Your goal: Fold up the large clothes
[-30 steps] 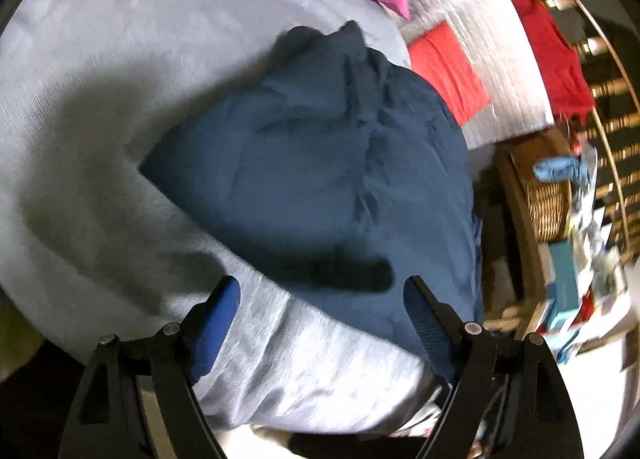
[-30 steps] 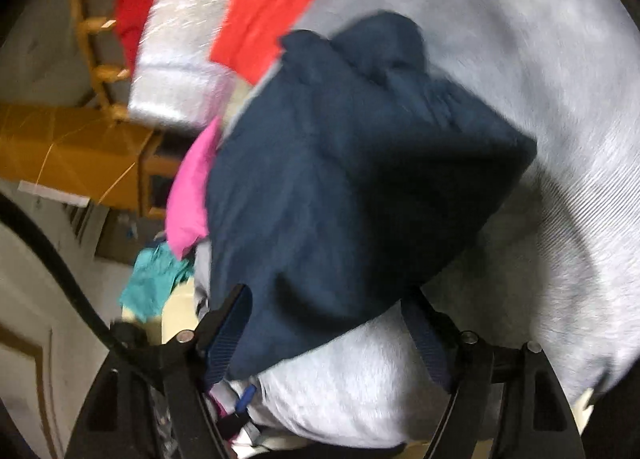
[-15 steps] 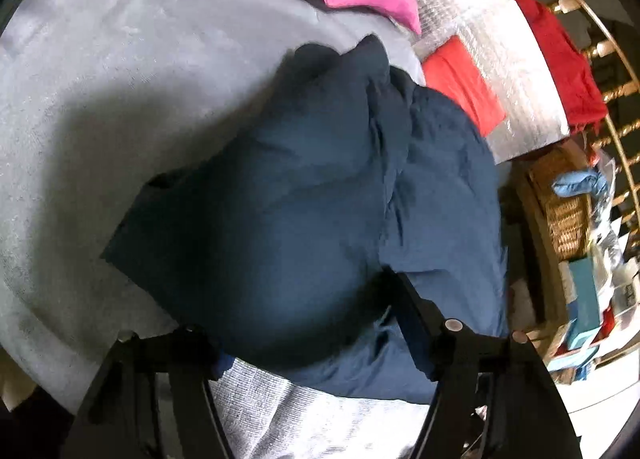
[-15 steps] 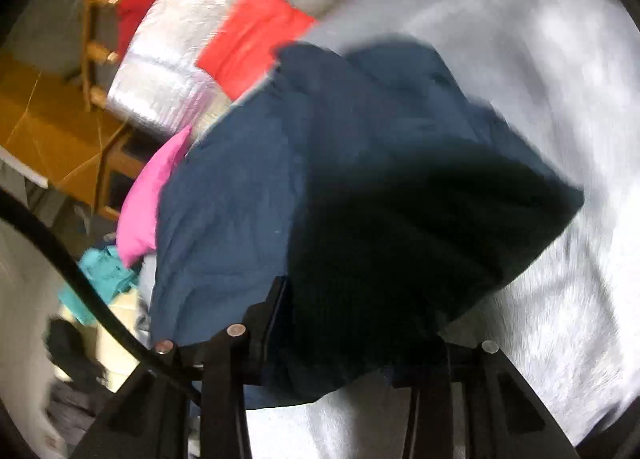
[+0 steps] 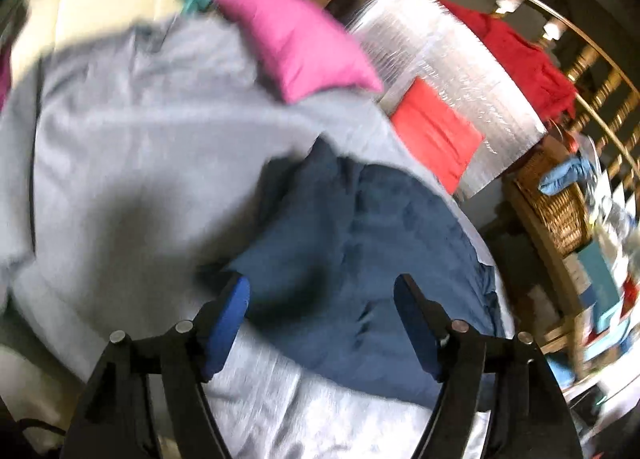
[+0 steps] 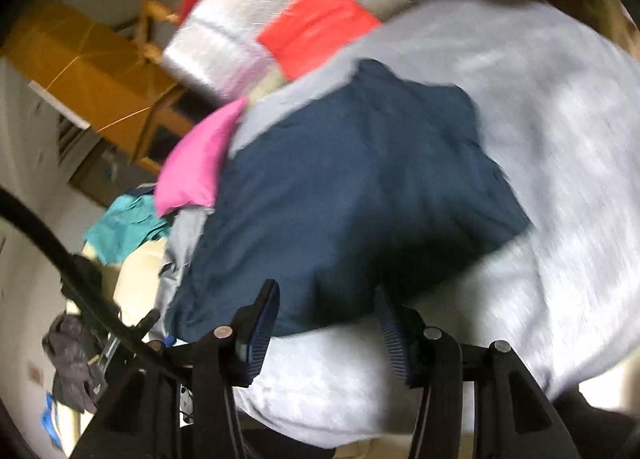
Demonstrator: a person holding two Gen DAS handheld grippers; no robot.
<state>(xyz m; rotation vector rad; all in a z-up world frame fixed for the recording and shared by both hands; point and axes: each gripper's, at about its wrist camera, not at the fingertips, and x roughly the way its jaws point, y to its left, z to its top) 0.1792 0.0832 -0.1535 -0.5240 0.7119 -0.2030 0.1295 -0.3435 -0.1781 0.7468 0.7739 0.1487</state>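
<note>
Lying on the grey sheet [image 5: 132, 163], the navy garment [image 6: 352, 195] runs from 7 to 1 o'clock; blur hides its folds. Left gripper [image 5: 322, 323] and right gripper [image 6: 326, 315] have just been widening, clasping nothing.

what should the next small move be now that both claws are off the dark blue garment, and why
Probably bring both claws back down to the near edge of the folded dark blue garment and regrip it for another fold. It lies in a bulky, uneven bundle on the light grey sheet, and both the left claw and right claw, whose jaws have just been opening, stand open above it with nothing between the pads.
</note>
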